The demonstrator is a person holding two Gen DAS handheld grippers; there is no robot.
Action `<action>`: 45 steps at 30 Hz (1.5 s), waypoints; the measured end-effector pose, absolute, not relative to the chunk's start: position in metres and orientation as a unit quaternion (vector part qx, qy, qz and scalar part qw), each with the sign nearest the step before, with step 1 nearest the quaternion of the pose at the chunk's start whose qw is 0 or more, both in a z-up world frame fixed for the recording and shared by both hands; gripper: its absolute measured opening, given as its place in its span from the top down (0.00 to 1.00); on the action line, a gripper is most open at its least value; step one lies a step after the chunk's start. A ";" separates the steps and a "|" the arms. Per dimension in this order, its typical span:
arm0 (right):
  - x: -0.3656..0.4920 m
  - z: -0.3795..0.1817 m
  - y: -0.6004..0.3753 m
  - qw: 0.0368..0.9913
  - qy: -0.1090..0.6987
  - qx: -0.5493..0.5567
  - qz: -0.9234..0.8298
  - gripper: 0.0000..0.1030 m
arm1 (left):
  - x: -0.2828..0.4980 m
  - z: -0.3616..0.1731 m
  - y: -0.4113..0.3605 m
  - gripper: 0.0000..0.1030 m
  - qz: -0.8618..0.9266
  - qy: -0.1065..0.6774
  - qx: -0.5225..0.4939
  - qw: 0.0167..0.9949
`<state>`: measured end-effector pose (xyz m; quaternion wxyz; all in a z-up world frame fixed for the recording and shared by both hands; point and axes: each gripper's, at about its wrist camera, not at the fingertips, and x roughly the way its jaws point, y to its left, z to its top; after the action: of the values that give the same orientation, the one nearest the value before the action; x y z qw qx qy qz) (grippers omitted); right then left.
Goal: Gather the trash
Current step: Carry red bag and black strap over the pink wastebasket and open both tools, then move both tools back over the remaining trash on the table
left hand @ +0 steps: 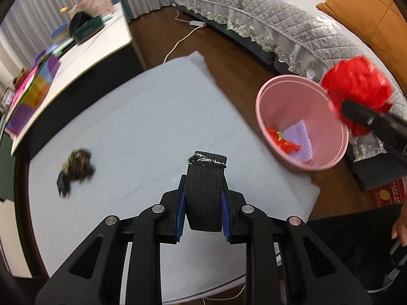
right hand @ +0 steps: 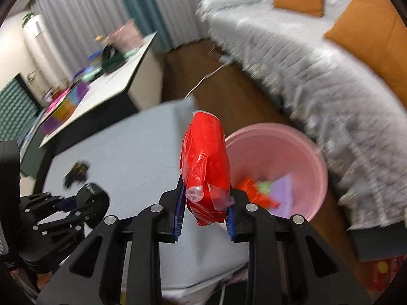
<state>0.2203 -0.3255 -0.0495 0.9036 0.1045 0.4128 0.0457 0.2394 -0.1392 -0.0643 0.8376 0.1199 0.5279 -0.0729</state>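
Lying at the left of the pale grey mat [left hand: 142, 127] is a dark crumpled scrap [left hand: 76, 169], blurred, with nothing touching it; in the right wrist view the same scrap [right hand: 76, 171] shows beyond the other claw. Behind it stands a low white table [left hand: 84, 58] crowded with coloured things.

Nearer the middle, the left gripper [left hand: 204, 200] pinches a folded piece of black webbing strap [left hand: 205, 185] between its blue pads [left hand: 180, 212], the frayed end standing up above the fingers, over the mat.

Further right, the pink bin [left hand: 302, 96] sits on the wooden floor [left hand: 229, 58] just beside the mat's edge, with a lilac cloth [left hand: 300, 139] and red scraps [left hand: 282, 139] at its bottom. The right gripper [right hand: 204, 203] is clamped on a crumpled red plastic bag [right hand: 206, 165], held at the bin's [right hand: 292, 147] near rim. Behind the bin runs a sofa with a grey quilted cover [left hand: 274, 17] and orange cushions [left hand: 376, 17].
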 end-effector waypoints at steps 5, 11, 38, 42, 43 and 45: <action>0.233 -0.043 -0.362 0.911 0.399 0.106 0.013 0.73 | 0.275 -0.050 -0.192 0.78 -0.112 0.508 0.129 0.844; 0.249 -0.066 -0.395 0.892 0.433 0.128 -0.011 0.73 | 0.309 -0.055 -0.244 0.77 -0.164 0.522 0.117 0.829; 0.294 -0.122 -0.432 0.844 0.518 0.112 -0.078 0.54 | 0.364 -0.135 -0.309 0.22 -0.143 0.565 0.148 0.799; 0.293 -0.118 -0.434 0.852 0.504 0.120 -0.082 0.33 | 0.367 -0.141 -0.309 0.22 -0.134 0.575 0.157 0.791; 0.293 -0.119 -0.433 0.851 0.505 0.118 -0.082 0.33 | 0.367 -0.142 -0.308 0.22 -0.134 0.577 0.155 0.790; 0.293 -0.119 -0.431 0.850 0.506 0.120 -0.077 0.31 | 0.366 -0.141 -0.304 0.22 -0.132 0.577 0.154 0.791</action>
<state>0.2931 -0.4308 -0.1195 0.8504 0.1200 0.5065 -0.0767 0.3663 -0.3039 -0.1414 0.7911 0.1537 0.5773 -0.1315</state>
